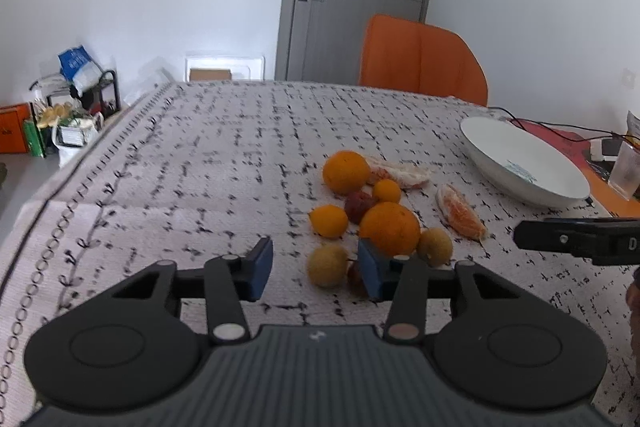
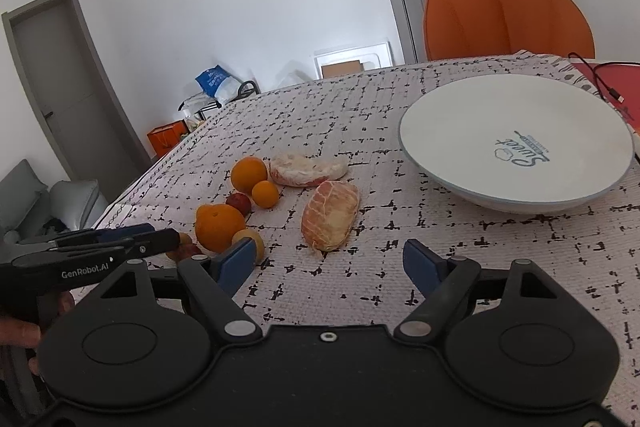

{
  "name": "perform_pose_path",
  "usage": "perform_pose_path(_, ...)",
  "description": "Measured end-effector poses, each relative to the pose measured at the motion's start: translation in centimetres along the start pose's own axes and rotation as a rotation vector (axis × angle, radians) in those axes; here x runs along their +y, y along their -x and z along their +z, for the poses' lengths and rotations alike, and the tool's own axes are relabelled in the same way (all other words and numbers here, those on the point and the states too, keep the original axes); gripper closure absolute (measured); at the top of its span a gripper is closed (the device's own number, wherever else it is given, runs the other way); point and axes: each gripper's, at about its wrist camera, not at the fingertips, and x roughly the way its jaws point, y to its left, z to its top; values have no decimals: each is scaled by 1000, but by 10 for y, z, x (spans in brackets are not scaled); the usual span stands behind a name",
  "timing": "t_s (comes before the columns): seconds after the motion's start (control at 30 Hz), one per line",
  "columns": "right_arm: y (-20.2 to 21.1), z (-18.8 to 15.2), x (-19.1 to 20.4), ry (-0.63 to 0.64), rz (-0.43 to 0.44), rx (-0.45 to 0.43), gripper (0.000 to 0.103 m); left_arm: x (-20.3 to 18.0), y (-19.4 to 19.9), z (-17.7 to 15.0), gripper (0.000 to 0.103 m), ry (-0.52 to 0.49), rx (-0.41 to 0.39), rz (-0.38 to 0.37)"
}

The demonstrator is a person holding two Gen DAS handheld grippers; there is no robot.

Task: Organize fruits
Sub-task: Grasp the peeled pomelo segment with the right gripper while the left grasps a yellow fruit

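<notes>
A cluster of fruit lies on the patterned tablecloth: a large orange (image 1: 390, 229) (image 2: 219, 227), a second orange (image 1: 346, 172) (image 2: 249, 173), small yellow-orange fruits (image 1: 329, 221) (image 2: 265, 193), a dark red fruit (image 1: 358, 206), tan round fruits (image 1: 327, 264), and two peeled citrus pieces (image 2: 330, 215) (image 2: 308, 169). A white bowl (image 1: 524, 163) (image 2: 516, 143) stands empty at the right. My left gripper (image 1: 316, 269) is open just short of the tan fruit. My right gripper (image 2: 330, 265) is open just short of the nearer peeled piece.
An orange chair (image 1: 422, 61) stands behind the table's far edge. A red mat with black cables (image 1: 560, 139) and a clear cup (image 1: 626, 169) sit beyond the bowl at the right. The table's left edge (image 1: 80, 179) drops to the floor.
</notes>
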Motion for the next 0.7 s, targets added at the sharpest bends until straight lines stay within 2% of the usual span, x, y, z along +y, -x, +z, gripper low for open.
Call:
perform_pose_path(0.27,-11,3,-2,-6,-1,15,23,3,-5,2,58,14,-6,-21)
perform_pose_path(0.4,-14,6,-1,-7,6,15,23,12,-5,6,67,50,-8,-19)
perform_pose_path(0.47,-16,7,0,-4,10,15,23,14,-5,7,68,55,-7,-27)
perform_pose_path(0.63,-22,10,2,2,21,22,23,17,-9,6,69,72,24,-76)
perform_pose_path(0.7,-26,10,4,9,23,27,23,16,-15,4,69,71,51,-61)
